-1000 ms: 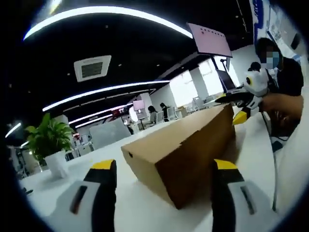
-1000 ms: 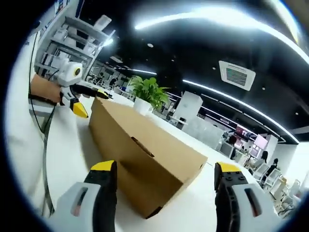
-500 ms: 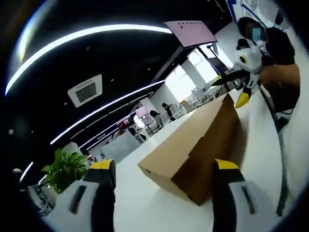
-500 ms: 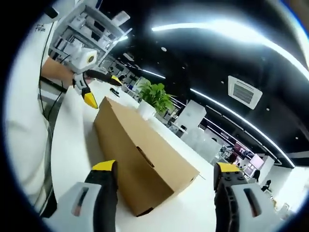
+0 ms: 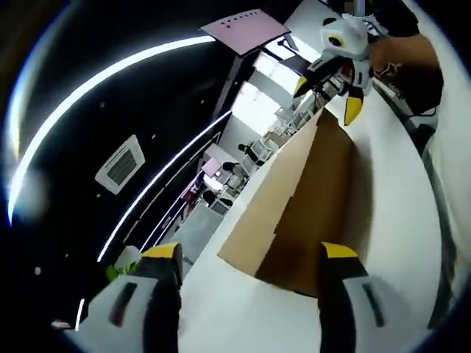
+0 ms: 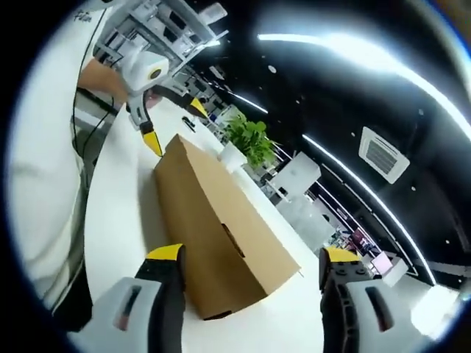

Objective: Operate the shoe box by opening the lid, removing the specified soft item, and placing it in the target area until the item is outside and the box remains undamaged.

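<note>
Bearing no readable print, seemingly, shoe box (image 6: 221, 235) sits shut.

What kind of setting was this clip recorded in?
Likely an open-plan office: a dark ceiling with strip lights and an air-conditioning vent, shelving, and a potted plant on the white table.

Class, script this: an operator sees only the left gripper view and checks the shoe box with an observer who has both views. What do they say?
Operator: The box lies ahead of my jaws. Is there any opening in its side?
Observer: Yes. The right gripper view shows a slot in one long side.
Operator: How does my gripper look from over there?
Observer: The left gripper is open and sits by the box's far end.
</note>
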`<state>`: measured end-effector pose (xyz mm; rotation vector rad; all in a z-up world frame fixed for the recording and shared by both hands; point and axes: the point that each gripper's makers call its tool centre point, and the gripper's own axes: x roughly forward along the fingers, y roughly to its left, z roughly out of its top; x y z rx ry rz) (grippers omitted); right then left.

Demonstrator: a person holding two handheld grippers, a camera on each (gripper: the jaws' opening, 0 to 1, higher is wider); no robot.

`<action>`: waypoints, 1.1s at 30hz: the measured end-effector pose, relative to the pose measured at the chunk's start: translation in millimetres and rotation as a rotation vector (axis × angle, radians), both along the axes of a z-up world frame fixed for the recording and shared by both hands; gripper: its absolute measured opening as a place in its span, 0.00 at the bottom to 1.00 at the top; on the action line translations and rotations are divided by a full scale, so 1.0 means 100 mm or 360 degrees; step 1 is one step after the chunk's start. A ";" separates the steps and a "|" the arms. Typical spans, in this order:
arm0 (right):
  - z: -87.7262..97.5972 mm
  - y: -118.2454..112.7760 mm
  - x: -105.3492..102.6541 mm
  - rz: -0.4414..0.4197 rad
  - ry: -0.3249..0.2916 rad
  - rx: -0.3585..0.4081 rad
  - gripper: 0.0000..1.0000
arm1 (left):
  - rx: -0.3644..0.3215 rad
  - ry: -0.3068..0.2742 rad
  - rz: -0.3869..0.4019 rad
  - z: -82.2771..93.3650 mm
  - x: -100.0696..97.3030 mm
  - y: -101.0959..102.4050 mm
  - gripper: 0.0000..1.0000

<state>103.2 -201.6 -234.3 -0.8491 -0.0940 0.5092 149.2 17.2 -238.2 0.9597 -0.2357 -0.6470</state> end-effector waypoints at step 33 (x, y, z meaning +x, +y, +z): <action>0.08 0.05 -0.07 -0.0045 -0.0291 -0.0248 0.60 | -0.0049 -0.0113 -0.0080 0.13 -0.11 -0.12 0.59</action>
